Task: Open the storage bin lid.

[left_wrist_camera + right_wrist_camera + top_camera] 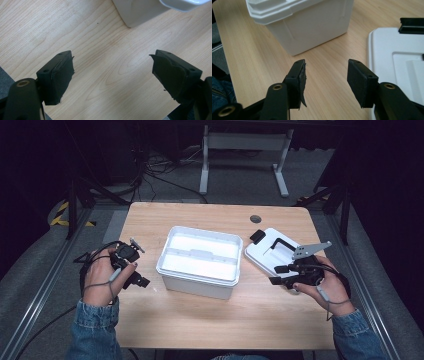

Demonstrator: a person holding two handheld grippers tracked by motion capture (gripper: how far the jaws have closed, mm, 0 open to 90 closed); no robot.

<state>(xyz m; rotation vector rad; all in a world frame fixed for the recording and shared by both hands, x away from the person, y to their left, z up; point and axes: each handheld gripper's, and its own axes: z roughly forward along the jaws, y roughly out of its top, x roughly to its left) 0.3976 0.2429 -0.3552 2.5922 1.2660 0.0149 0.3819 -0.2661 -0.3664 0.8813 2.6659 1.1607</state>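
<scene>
A white plastic box [200, 261] stands open in the middle of the wooden table, with nothing visible inside. Its white lid [270, 253], with a black handle [282, 244] and a black latch [257, 236], lies flat to the box's right. My left gripper [137, 279] hovers left of the box, jaws wide apart with bare wood between them [112, 72]. My right gripper [279, 275] sits at the lid's near edge, open and holding nothing [327, 72]. The box's corner [312, 27] and the lid [392, 57] lie just ahead of it.
The wooden table [225, 320] has free room in front of the box. A round cable hole [255, 218] sits near the far right. Beyond the table stand a white metal frame [245, 150], cables on the floor and black stands.
</scene>
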